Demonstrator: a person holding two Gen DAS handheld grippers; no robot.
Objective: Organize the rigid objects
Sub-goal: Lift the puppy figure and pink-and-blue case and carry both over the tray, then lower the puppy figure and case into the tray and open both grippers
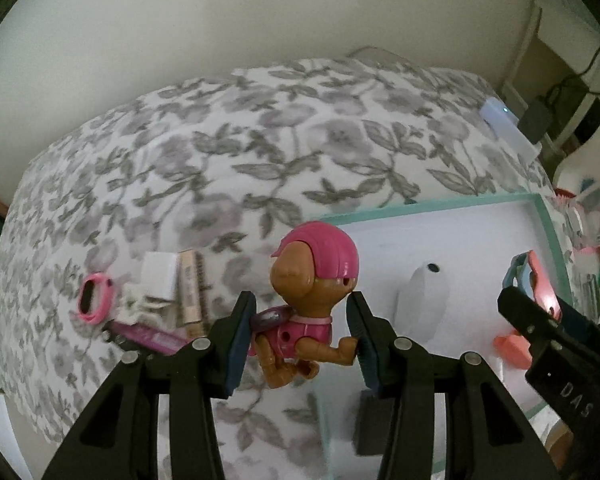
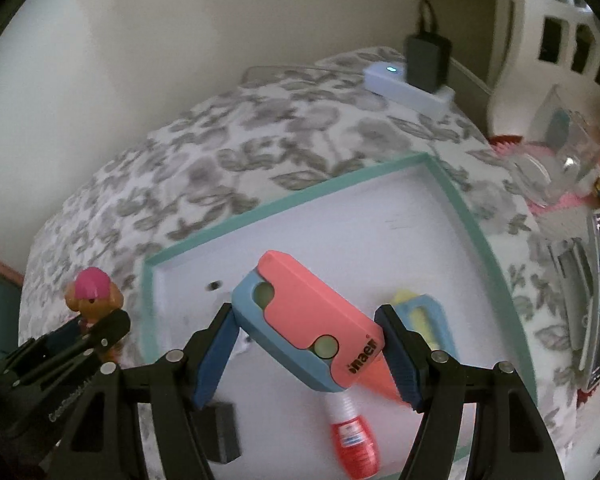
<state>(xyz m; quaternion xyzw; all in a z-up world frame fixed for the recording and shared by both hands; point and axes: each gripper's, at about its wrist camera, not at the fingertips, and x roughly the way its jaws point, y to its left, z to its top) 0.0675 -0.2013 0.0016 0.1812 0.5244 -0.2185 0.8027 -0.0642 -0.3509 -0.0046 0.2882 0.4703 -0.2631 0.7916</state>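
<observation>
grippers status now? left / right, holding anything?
Left gripper: closed on the toy dog figure.
Right gripper: closed on the pink-and-blue case.

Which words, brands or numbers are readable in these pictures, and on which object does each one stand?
"DAS": on the right gripper body, seen from the left wrist.
"inaer", partly cut off: on the pink and blue case between the right gripper's fingers.
Embossed word on the left gripper body: too blurred to read.
Label on the red bottle: too blurred to read.

Both wrist fisheyes look steeply down, close over the floral bedspread (image 1: 220,152) — sharing the teal-rimmed tray (image 2: 452,184).
</observation>
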